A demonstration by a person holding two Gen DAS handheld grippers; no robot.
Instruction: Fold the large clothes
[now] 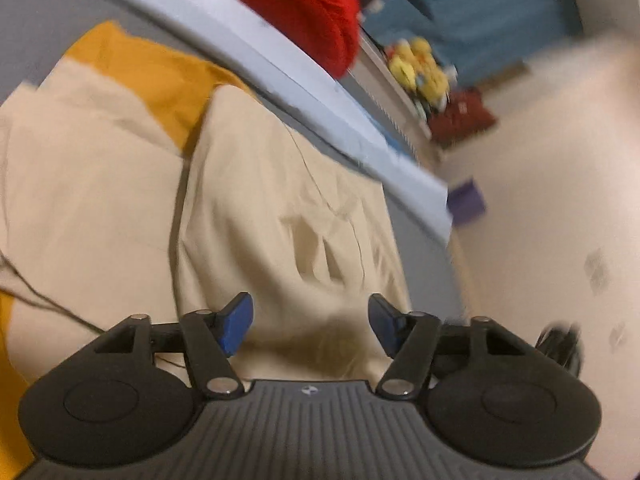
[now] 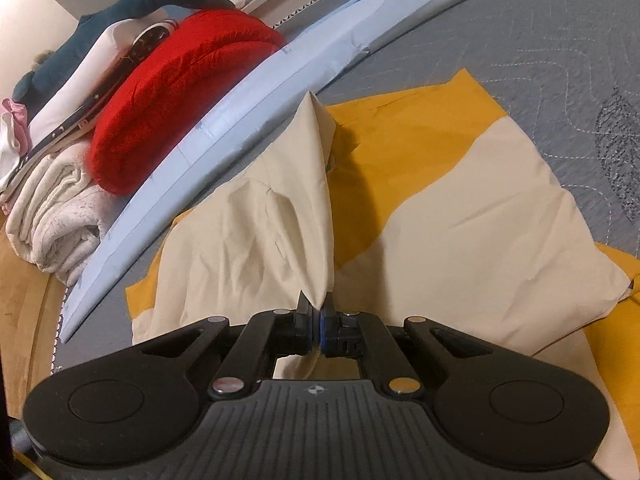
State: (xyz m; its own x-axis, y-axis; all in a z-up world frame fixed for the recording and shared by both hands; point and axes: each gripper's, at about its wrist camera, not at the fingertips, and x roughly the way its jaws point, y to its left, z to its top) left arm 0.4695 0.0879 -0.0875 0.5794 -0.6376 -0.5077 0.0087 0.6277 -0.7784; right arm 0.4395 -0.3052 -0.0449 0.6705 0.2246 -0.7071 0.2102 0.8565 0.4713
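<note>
The large cream and mustard-yellow cloth garment [image 2: 460,216] lies partly folded on the grey quilted bed [image 2: 560,60]. The right tongs [image 2: 318,320] pinch a raised cream fold; the left tongs [image 1: 310,326] hover above, spread and empty. Folds remain undone

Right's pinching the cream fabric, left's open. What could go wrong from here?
1. The right gripper holds only a thin peak of the cream-and-yellow garment; a pull may slip it free.
2. The left gripper is open with nothing between its fingers, so lifting now would likely drag the cloth lopsided.
</note>
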